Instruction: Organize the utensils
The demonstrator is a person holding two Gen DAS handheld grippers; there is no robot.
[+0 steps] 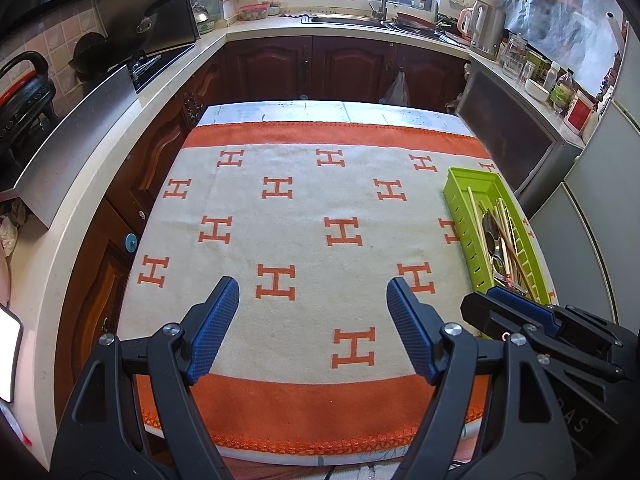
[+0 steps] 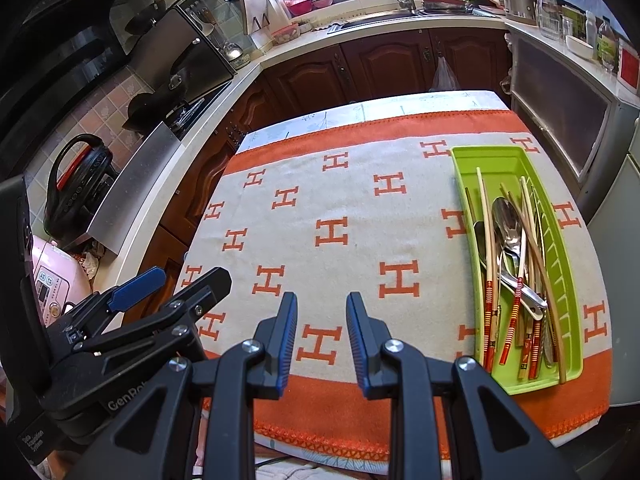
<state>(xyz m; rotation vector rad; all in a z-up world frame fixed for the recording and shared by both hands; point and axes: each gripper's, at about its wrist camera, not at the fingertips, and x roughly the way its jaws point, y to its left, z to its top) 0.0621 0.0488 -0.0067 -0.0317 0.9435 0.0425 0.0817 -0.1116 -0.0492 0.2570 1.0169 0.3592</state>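
- Left gripper (image 1: 312, 292): jaws spread wide, nothing between them, held above the blanket (image 1: 280, 208).
- Right gripper (image 2: 322, 308): jaws parted only a little, nothing held, above the blanket's near orange border.
- Green tray (image 2: 564, 280): on the blanket's right side, just right of the right gripper.
- In the tray: chopsticks (image 2: 486, 220) and metal spoons (image 2: 506, 216), piled lengthwise and crossing.
- Around: kitchen counters, sink (image 2: 384, 16) under the window.
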